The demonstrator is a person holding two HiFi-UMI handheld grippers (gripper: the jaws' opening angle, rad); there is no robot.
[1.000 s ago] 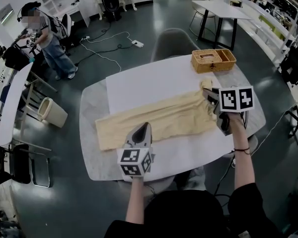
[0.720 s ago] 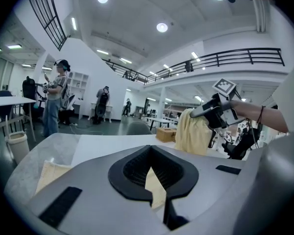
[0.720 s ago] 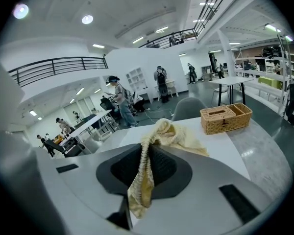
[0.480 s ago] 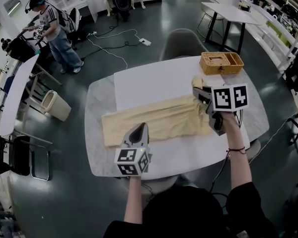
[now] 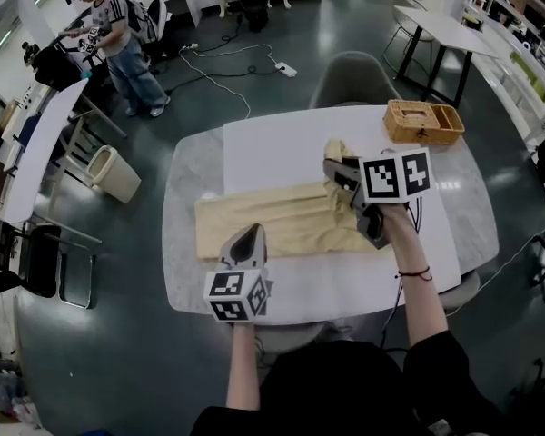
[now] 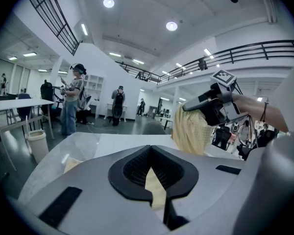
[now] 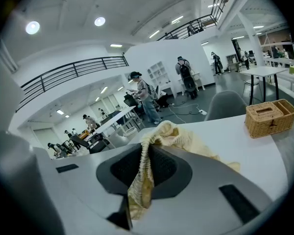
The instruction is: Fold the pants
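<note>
Could slip or fold crooked from such thin bites: right gripper (image 5: 334, 169) shut on pants (image 5: 272, 221) at 3 o'clock, left gripper (image 5: 248, 236) seemingly likewise at 6.

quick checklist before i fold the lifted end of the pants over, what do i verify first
1. Right claw grip on the pale yellow fabric pants: ok, bunched fabric is clamped between its jaws.
2. Left claw grip: ok, a strip of the near edge is pinched between its jaws.
3. Unlifted part of the pants: ok, it lies fairly flat on the white table.
4. Woven wicker basket: ok, it stands apart at the far right corner.
5. Edges of the lifted end lined up: cannot tell, the fabric is bunched.
</note>
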